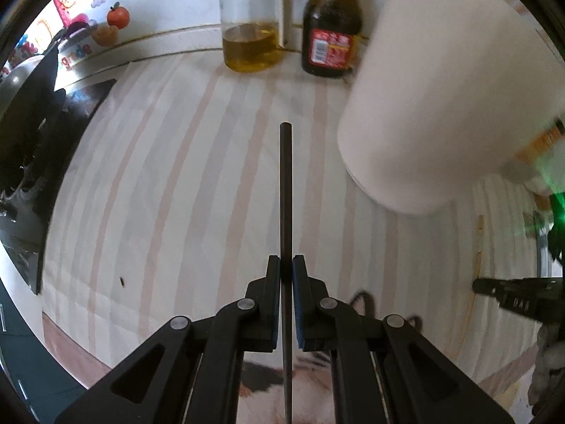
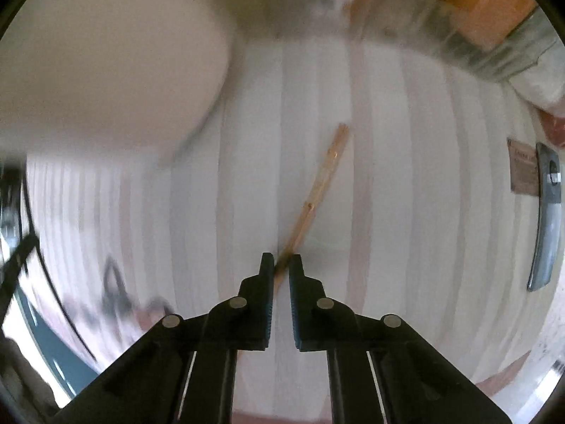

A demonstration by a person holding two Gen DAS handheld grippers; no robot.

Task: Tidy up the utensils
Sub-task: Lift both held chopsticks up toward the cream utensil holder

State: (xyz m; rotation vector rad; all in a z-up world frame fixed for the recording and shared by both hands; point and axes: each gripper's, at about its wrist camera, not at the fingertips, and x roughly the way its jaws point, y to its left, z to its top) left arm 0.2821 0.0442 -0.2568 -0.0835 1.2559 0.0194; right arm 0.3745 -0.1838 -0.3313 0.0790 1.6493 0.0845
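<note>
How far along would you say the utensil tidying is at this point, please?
Nothing shows as put away yet. In hand: the left gripper is shut on a dark chopstick, and the right gripper has a wooden chopstick between its tips on the striped cloth. Left: both probably go into the white container nearby.

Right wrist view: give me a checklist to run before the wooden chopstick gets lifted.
1. Right claw straddles the wooden chopstick near its end: ok.
2. Pads pressing it firmly: cannot tell, picture is blurred.
3. Wooden chopstick lying flat on the striped cloth: ok.
4. Left claw shut on the dark chopstick: ok.
5. White container upright nearby: ok.
6. Container opening in view: not ok.
</note>
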